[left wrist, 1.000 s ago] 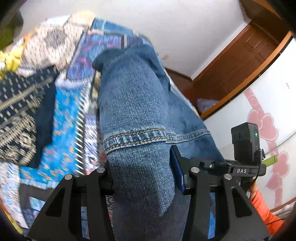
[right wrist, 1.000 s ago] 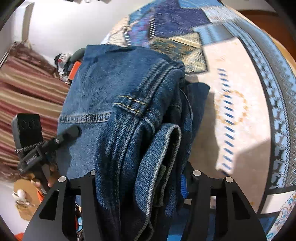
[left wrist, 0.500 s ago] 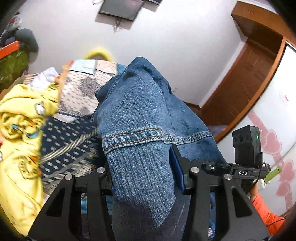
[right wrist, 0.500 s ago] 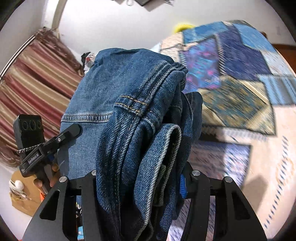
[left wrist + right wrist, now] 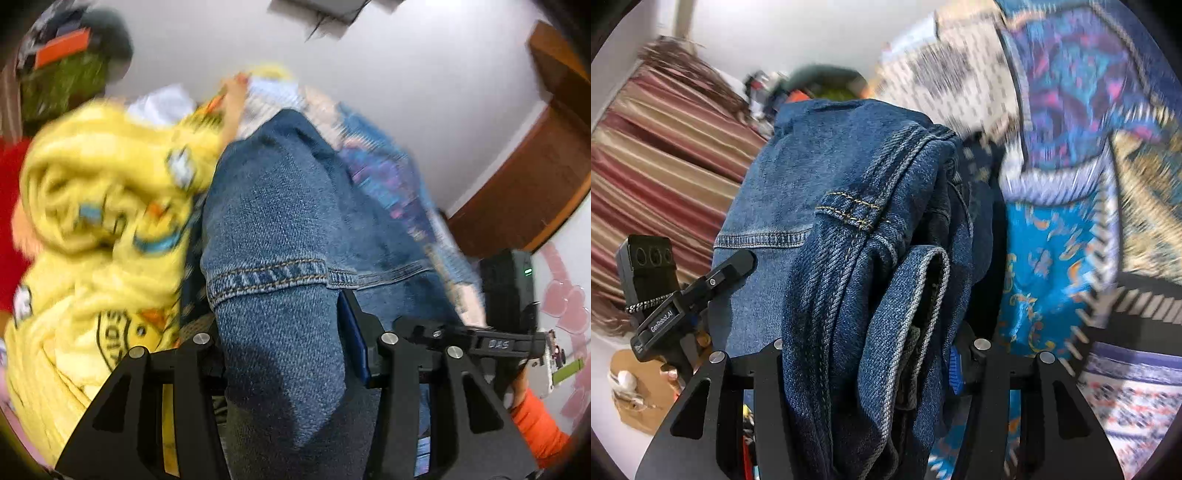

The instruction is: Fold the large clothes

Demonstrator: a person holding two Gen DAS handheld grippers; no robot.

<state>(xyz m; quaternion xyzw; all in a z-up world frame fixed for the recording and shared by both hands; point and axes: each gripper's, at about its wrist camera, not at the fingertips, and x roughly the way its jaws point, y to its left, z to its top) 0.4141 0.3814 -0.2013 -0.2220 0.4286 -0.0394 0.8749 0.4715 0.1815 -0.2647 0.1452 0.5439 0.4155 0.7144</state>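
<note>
Left wrist view now swings toward the yellow garment (image 5: 99,236) at frame left; quilt (image 5: 1067,236) shifts behind. Both tools, left tool (image 5: 284,347) and right tool (image 5: 864,350), stay clamped on the folded jeans (image 5: 280,229), carried airborne. Likely moving the jeans to a pile.

In the left wrist view the background has swung: the patchwork quilt (image 5: 384,177) that filled the left side a second ago now lies far and to the right, and a yellow garment (image 5: 103,229) has come to fill the left side. In the right wrist view the pale rug has gone, and the quilt's bright blue patch (image 5: 1049,266) now sits at right.
</note>
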